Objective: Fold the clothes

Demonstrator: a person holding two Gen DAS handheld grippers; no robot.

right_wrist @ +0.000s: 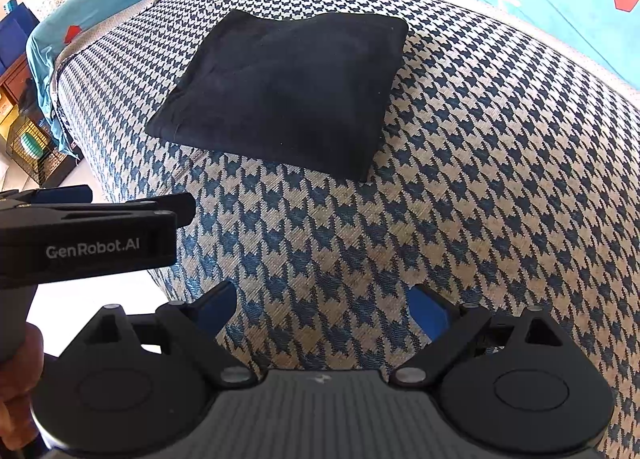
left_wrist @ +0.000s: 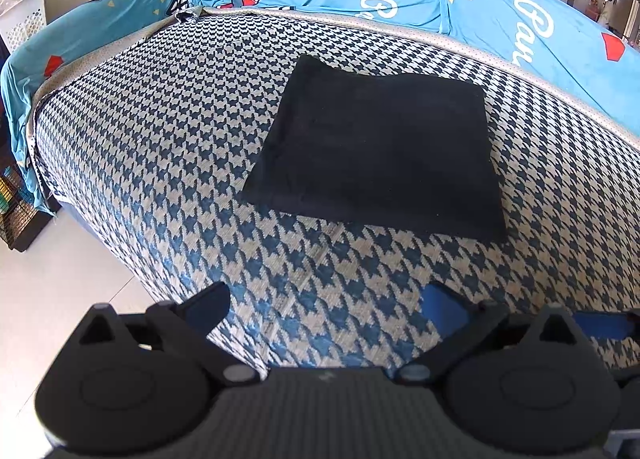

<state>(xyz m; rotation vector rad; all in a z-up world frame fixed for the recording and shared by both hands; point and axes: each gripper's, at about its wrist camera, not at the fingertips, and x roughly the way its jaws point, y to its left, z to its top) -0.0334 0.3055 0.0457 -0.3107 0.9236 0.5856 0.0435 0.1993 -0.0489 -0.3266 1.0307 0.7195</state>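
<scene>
My left gripper (left_wrist: 326,309) and right gripper (right_wrist: 322,305), both spread and empty, hover well short of the folded black garment (right_wrist: 280,91), a near-square lying flat on the houndstooth cover (right_wrist: 480,179).

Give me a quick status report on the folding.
Left tool open, empty. Right tool open, empty. Black garment folded square, lying flat on houndstooth sofa seat. Nothing in the way.
</scene>
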